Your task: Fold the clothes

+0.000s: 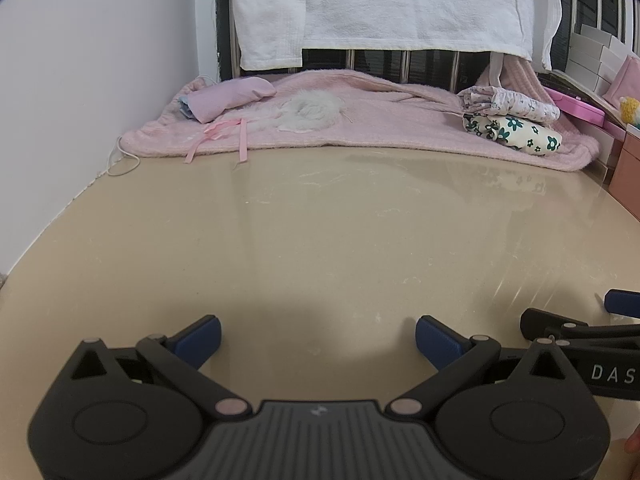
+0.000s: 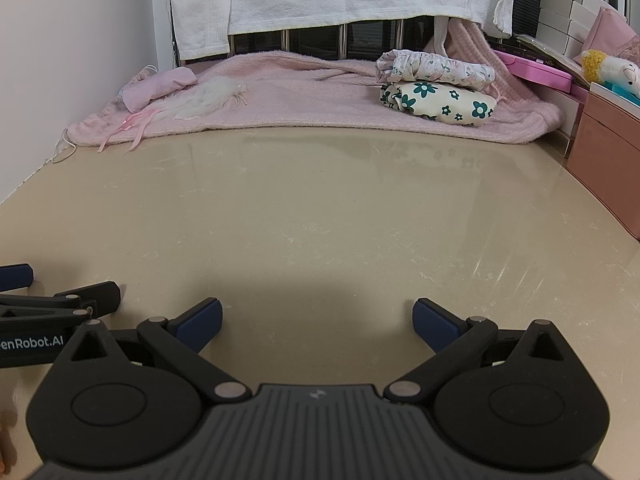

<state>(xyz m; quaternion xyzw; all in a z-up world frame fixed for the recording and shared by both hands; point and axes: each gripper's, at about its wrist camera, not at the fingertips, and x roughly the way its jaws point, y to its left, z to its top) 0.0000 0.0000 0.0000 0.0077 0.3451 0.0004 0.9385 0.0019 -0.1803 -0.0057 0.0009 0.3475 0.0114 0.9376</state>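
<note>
I see the beige table [image 1: 320,240] bare in front of both tools, its far edge hidden under a pink blanket [image 1: 360,120]. The white towel [image 1: 380,0] hanging behind is cut off at the top. On the blanket's right sit two folded clothes, stacked: a green-flowered piece [image 1: 516,132] below, a paler print [image 1: 508,104] on top. What the small pink bundle [image 1: 228,98] at left is, I cannot tell. Only my right wrist view shows the yellow plush toy [image 2: 612,68] clearly. My left tool [image 1: 318,340] and right tool [image 2: 318,322] both stand wide, holding nothing, side by side.
</note>
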